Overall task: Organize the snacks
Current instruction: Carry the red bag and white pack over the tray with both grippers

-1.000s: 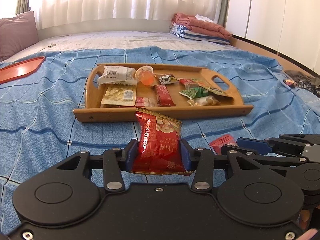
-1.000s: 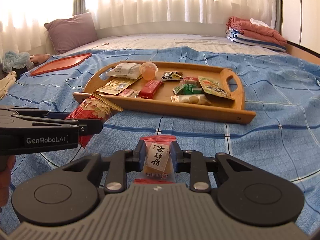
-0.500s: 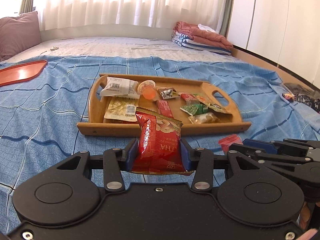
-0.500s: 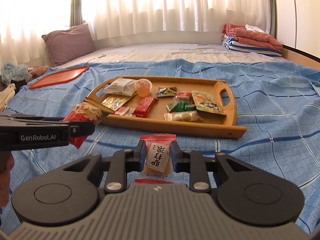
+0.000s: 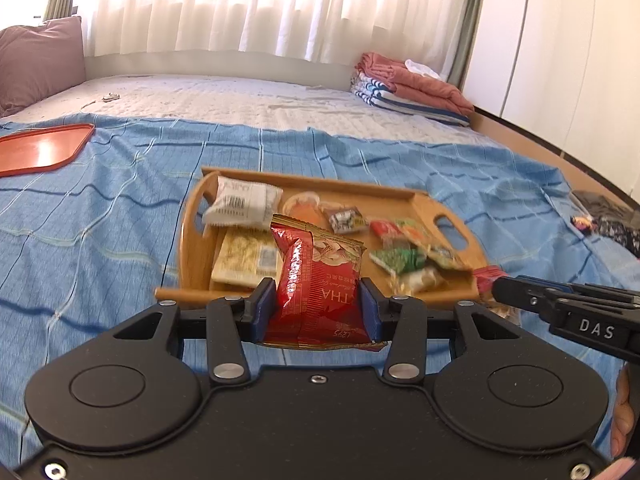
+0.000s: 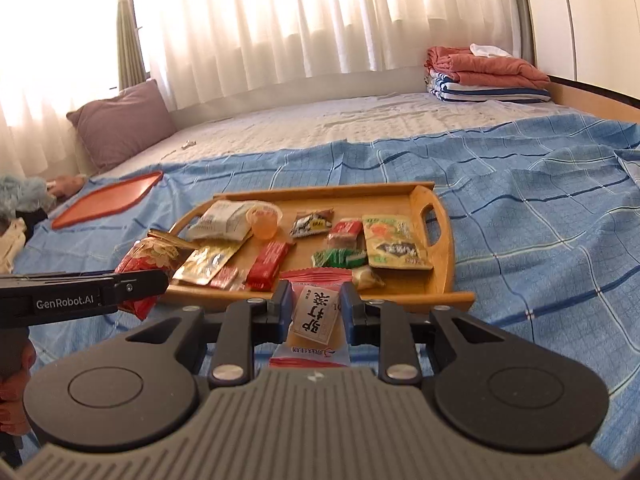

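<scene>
A wooden tray (image 5: 434,206) (image 6: 444,216) lies on the blue bedspread and holds several snack packets. My left gripper (image 5: 318,304) is shut on a red snack bag (image 5: 320,284) and holds it above the tray's near edge; the bag also shows in the right wrist view (image 6: 150,258). My right gripper (image 6: 314,306) is shut on a small clear packet with a white label (image 6: 316,314), held just before the tray's near edge. The right gripper also shows at the right of the left wrist view (image 5: 500,290).
An orange tray (image 5: 38,150) (image 6: 106,200) lies on the bedspread at far left. Folded blankets (image 5: 408,86) (image 6: 484,74) are stacked at the back right. A purple pillow (image 6: 120,124) leans at the back left. Dark items (image 5: 608,216) lie at the right edge.
Both grippers have risen and moved forward toward the wooden tray, each still holding its snack. The tray now looks closer and is seen more from above.
</scene>
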The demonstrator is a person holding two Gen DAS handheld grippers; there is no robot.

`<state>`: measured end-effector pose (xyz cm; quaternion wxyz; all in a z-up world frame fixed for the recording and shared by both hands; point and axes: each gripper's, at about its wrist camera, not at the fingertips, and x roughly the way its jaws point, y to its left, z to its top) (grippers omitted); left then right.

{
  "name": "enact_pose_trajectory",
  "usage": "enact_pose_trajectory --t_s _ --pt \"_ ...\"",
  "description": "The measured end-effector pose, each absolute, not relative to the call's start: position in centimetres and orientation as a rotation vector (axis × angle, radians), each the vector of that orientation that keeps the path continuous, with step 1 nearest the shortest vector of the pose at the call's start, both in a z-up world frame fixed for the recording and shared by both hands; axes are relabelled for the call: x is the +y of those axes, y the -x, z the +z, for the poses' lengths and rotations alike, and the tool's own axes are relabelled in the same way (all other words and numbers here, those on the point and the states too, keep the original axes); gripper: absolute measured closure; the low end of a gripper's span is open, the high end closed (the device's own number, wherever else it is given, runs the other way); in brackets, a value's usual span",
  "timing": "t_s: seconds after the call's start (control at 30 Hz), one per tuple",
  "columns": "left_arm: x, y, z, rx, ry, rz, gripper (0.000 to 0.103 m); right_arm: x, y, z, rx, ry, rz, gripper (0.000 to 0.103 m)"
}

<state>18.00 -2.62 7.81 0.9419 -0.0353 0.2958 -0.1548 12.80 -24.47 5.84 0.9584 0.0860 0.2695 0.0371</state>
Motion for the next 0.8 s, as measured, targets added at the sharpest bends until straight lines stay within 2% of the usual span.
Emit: enact_pose_trajectory --t_s 0.4,0.8 --pt "-4.7 -28.1 10.6 0.625 0.119 -0.350 0.060 -27.8 -20.5 8.7 0.549 -0.268 0.033 0.074" --pt "-6.8 -38.9 8.4 0.730 0.184 -0.298 0.060 -29.6 -29.0 7.4 0.607 -0.313 -0.038 0.074"
